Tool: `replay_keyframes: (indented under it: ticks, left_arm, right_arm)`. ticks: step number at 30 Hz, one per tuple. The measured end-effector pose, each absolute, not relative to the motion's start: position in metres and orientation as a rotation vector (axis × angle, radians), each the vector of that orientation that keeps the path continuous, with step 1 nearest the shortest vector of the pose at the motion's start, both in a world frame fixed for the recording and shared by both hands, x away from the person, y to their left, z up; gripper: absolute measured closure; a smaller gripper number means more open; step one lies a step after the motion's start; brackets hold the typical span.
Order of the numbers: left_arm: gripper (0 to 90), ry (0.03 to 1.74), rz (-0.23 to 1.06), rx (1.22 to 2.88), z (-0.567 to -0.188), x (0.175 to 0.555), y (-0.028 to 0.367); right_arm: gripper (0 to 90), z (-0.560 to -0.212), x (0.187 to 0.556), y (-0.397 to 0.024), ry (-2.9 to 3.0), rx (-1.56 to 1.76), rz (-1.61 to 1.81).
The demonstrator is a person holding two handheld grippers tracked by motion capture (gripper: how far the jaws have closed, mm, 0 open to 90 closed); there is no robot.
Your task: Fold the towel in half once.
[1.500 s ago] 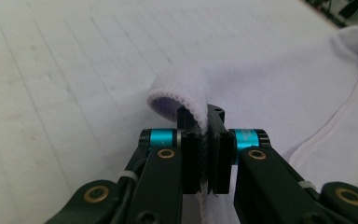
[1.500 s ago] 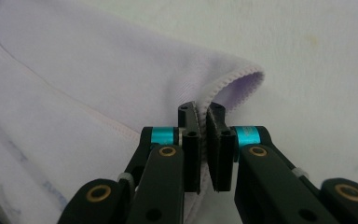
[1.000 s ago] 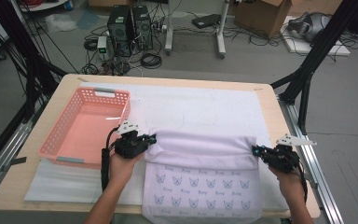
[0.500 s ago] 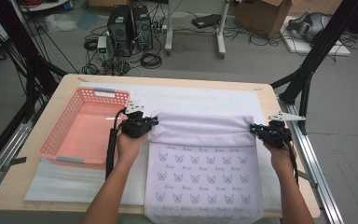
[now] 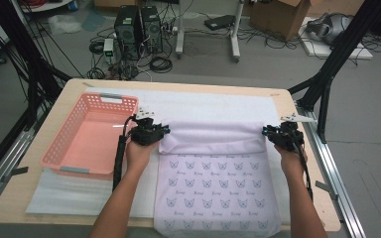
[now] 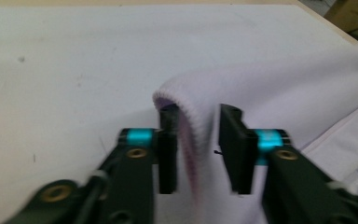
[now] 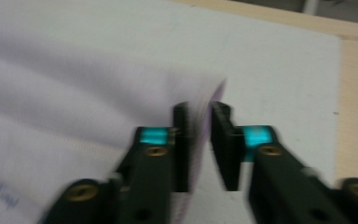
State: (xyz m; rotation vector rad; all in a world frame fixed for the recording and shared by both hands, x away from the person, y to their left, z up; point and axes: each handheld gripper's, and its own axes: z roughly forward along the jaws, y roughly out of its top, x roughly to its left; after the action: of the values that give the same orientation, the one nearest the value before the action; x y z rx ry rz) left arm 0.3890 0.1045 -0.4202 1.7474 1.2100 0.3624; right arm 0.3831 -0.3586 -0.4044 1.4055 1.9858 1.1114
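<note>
Folded towel let go at mid-table

The left gripper and right gripper have just been opening, jaws spread around the towel's folded-over corners, carried farther from the near edge than before.

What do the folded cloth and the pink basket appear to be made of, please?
The cloth looks like soft, matte fleece or flannel: its fuzzy edge shows in the left gripper view. The basket looks like moulded plastic with lattice walls and a slight sheen.
</note>
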Motion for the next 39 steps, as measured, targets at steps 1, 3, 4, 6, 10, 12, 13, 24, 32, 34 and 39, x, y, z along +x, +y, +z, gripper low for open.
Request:
replay_keyframes:
  ticks: [1, 3, 4, 6, 10, 12, 13, 24, 32, 34, 39]
  left_arm:
    - [56.0, 1.204, 0.348, 1.765, -0.421, 0.388, 0.105]
    - [52.4, 1.167, 0.351, 1.772, -0.42, 0.383, 0.103]
    - [51.6, 1.137, 0.361, 1.752, -0.42, 0.379, 0.102]
    - [51.1, 1.117, 0.351, 1.75, -0.423, 0.375, 0.101]
    - [48.1, 1.111, 0.303, 1.768, -0.436, 0.369, 0.098]
    - [48.1, 1.114, 0.286, 1.789, -0.443, 0.365, 0.097]
    - [48.1, 1.118, 0.265, 1.815, -0.445, 0.365, 0.096]
    - [86.9, 1.099, 0.301, 1.9, -0.445, 0.346, 0.09]
    - [86.5, 0.986, 0.325, 1.867, -0.44, 0.311, 0.096]
    - [86.3, 0.977, 0.32, 1.861, -0.441, 0.302, 0.099]
    - [85.0, 0.934, 0.31, 1.855, -0.444, 0.279, 0.104]
  right_arm:
    - [65.9, -0.404, 0.382, -0.361, 1.989, 1.422, 1.136]
    - [65.7, -0.404, 0.379, -0.364, 1.996, 1.42, 1.139]
    - [64.4, -0.405, 0.377, -0.366, 2.012, 1.427, 1.167]
    - [62.5, -0.407, 0.375, -0.368, 2.031, 1.438, 1.183]
    - [59.3, -0.413, 0.37, -0.368, 2.101, 1.45, 1.214]
    - [58.6, -0.417, 0.368, -0.365, 2.15, 1.435, 1.224]
    - [58.1, -0.419, 0.367, -0.363, 2.17, 1.426, 1.215]
    - [86.8, -0.434, 0.36, -0.357, 2.231, 1.388, 1.103]
    - [86.8, -0.429, 0.326, -0.366, 2.226, 1.307, 1.171]
    - [86.9, -0.428, 0.316, -0.366, 2.231, 1.278, 1.175]
    - [86.8, -0.428, 0.29, -0.37, 2.222, 1.237, 1.216]
